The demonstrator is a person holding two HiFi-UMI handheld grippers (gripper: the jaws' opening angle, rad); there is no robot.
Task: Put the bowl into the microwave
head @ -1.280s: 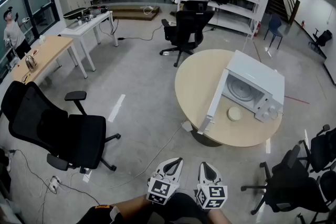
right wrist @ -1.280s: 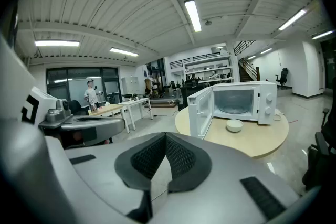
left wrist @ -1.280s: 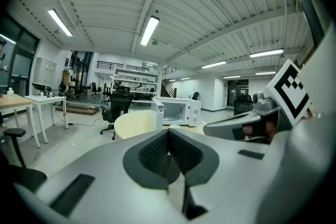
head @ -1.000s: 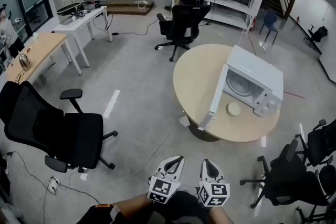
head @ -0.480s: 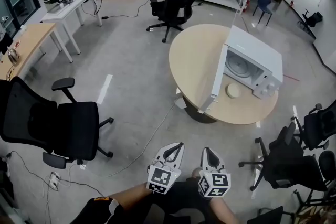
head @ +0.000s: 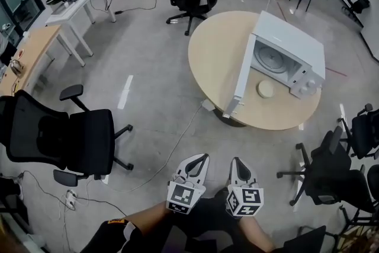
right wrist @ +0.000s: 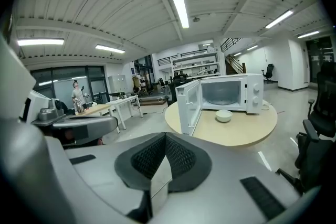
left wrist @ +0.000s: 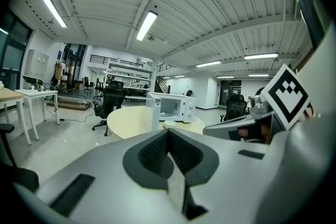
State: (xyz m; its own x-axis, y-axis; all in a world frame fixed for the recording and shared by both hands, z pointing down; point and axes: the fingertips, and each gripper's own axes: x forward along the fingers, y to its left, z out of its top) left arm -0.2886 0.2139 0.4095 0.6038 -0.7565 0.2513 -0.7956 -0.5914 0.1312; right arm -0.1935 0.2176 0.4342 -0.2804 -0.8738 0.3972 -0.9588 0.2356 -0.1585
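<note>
Bench (head: 213, 50) nearer than before | bowl (head: 266, 89) on bench, just before open microwave (head: 290, 47) | left gripper (head: 200, 157), right gripper (head: 235, 160): fingers (left wrist: 152, 153) closed, empty, well short of bench

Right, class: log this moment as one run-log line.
task: not started | small white bowl: on round wooden table, outside open white microwave | left hand-held gripper: shut, empty | right hand-held gripper: shut, empty

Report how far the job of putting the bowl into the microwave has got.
Done: the white microwave has its door open. In hand: nothing; the left gripper and right gripper are shut and empty, well short of the round tan table. Left: pick up the small white bowl, on the table before the oven, and place it inside.
</note>
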